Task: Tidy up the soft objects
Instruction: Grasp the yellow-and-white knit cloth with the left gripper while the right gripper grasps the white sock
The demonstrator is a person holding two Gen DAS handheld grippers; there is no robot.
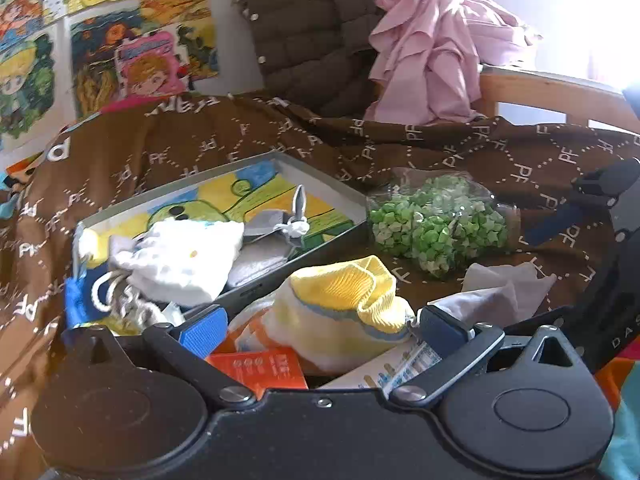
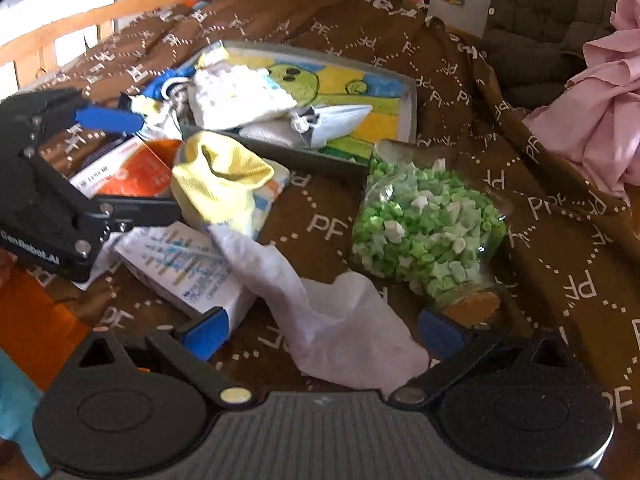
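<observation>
From the left wrist, the left gripper stands wide open astride the crumpled yellow ribbed sock, which lies just in front of the shallow grey tray with the cartoon lining. I'd close on the thick cuff fold, clear of the orange carton beneath. From the right wrist, the right gripper gapes too, straddling a limp white sock whose long axis runs from that tray toward the camera, toe end nearest.
</observation>
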